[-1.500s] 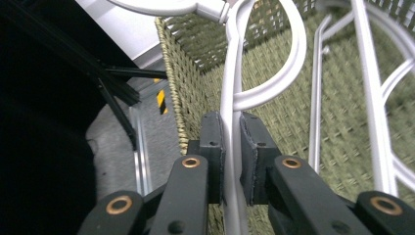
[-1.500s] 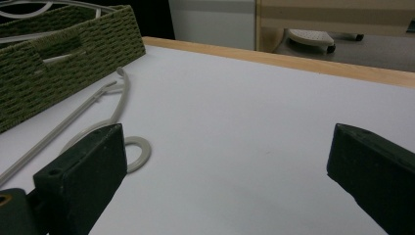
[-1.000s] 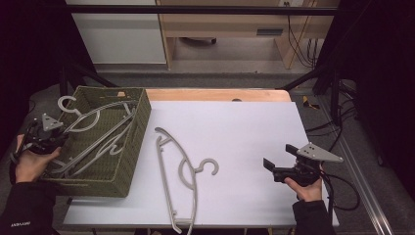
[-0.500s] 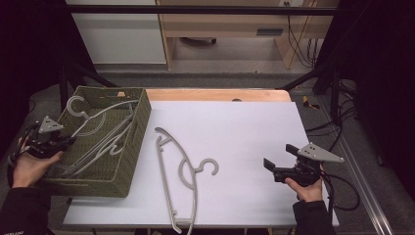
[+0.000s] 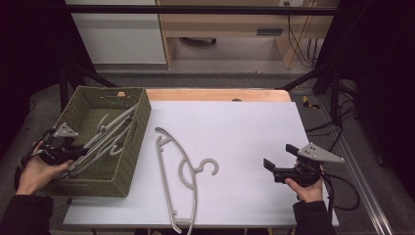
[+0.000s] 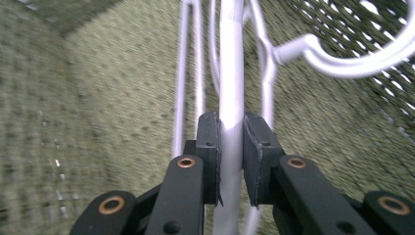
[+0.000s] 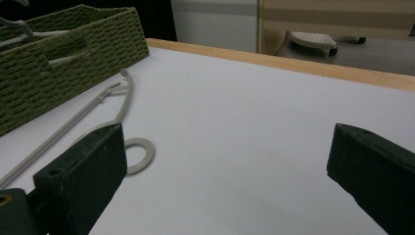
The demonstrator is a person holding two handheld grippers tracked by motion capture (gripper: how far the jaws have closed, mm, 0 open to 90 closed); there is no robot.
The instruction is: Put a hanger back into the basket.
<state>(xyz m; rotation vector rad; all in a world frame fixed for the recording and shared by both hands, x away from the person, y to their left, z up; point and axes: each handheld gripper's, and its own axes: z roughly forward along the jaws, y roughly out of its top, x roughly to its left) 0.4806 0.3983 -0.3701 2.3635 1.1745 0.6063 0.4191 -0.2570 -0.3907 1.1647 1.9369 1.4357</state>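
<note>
A green woven basket (image 5: 138, 128) stands on the table's left and holds several pale grey hangers (image 5: 108, 133). At the basket's near left corner my left gripper (image 5: 80, 152) is shut on the bar of one hanger (image 6: 231, 83), which runs up between the pads in the left gripper view. One more grey hanger (image 5: 180, 171) lies flat on the white table beside the basket, its hook (image 7: 138, 154) near the middle. My right gripper (image 5: 277, 162) hovers open low over the table's right side, with nothing between its jaws.
The white tabletop (image 5: 235, 127) has a wooden strip (image 5: 215, 95) along its far edge. Cables trail on the floor at the right (image 5: 342, 127). Beyond the table stand a white cabinet (image 5: 122, 34) and a wooden bench (image 5: 230, 24).
The basket has shifted right and toward the table, and my left gripper has moved with the hangers it holds. The right gripper has stayed in place.
</note>
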